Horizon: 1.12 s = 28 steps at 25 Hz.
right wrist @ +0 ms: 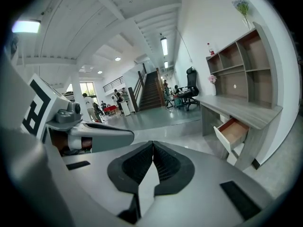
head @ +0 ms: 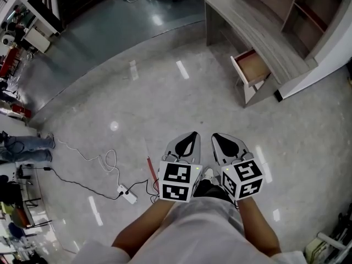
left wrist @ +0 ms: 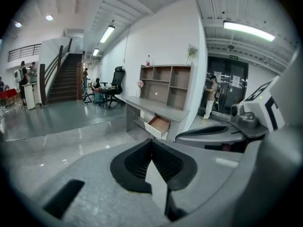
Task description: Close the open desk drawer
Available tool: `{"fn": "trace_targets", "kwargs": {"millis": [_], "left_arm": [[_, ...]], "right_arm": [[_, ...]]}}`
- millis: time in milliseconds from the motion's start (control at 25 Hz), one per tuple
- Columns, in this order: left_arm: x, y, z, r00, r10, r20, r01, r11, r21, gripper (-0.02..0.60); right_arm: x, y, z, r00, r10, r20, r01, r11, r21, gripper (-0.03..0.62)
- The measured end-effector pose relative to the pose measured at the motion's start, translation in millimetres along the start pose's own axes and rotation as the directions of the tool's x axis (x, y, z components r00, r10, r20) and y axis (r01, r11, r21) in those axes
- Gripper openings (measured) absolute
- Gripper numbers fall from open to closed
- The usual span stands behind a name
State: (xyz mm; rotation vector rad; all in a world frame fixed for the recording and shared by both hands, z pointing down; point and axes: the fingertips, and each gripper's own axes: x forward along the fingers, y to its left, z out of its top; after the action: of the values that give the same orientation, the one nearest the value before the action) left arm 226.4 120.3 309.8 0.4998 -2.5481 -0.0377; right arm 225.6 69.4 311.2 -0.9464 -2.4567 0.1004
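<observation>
In the head view, the drawer [head: 252, 67] is standing pulled out from under the desk [head: 258, 29] at the upper right, near the end by the white wall and well apart from both grippers. Its front is showing as a pale flat panel, and its shallow rectangular box is showing bare reddish-brown wood inside. The desk is wearing a grey wood grain, with an open-shelf unit [head: 308, 10] on top. The left gripper [head: 190, 135] and right gripper [head: 216, 136] are hanging side by side low in the centre, over a glossy, speckled grey floor [head: 165, 92]. Their smooth grey shells are tapering to black tips.

In the left gripper view, the drawer [left wrist: 158, 125] is jutting out toward the floor, white-fronted and brown within. The left gripper [left wrist: 151, 141] is keeping its ribbed black pads pressed together at the tips, with nothing between them. The right gripper [left wrist: 218, 134] is showing just beside it.

In the right gripper view, the drawer [right wrist: 233, 131] is sitting at the right under the grey desktop. The right gripper [right wrist: 152, 143] is likewise holding its ribbed pads tight together on nothing, and the left gripper [right wrist: 90, 134] is showing alongside.
</observation>
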Motion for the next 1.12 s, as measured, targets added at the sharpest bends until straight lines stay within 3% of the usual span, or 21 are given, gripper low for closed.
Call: {"fn": "trace_targets", "kwargs": {"millis": [400,720,1120], "left_arm": [[32.3,34.3,31.8,0.999,0.051,0.005,-0.051,0.999,-0.017,0.003],[71.7,75.8,53.5,1.0,0.017,0.013,-0.017,1.0,-0.014,0.003],[154.0,170.0,105.9,0.997,-0.083,0.006,0.083,0.997,0.009,0.003]], "right_arm": [[23.9,-34.5,32.3,1.0,0.004,0.025,-0.004,1.0,0.004,0.002],[66.7,-53.1,43.0,0.999,-0.045,0.015,0.045,0.999,0.023,0.002],[183.4,-81.9,88.9,0.99,-0.138,-0.007,0.139,0.988,0.072,0.002]]}}
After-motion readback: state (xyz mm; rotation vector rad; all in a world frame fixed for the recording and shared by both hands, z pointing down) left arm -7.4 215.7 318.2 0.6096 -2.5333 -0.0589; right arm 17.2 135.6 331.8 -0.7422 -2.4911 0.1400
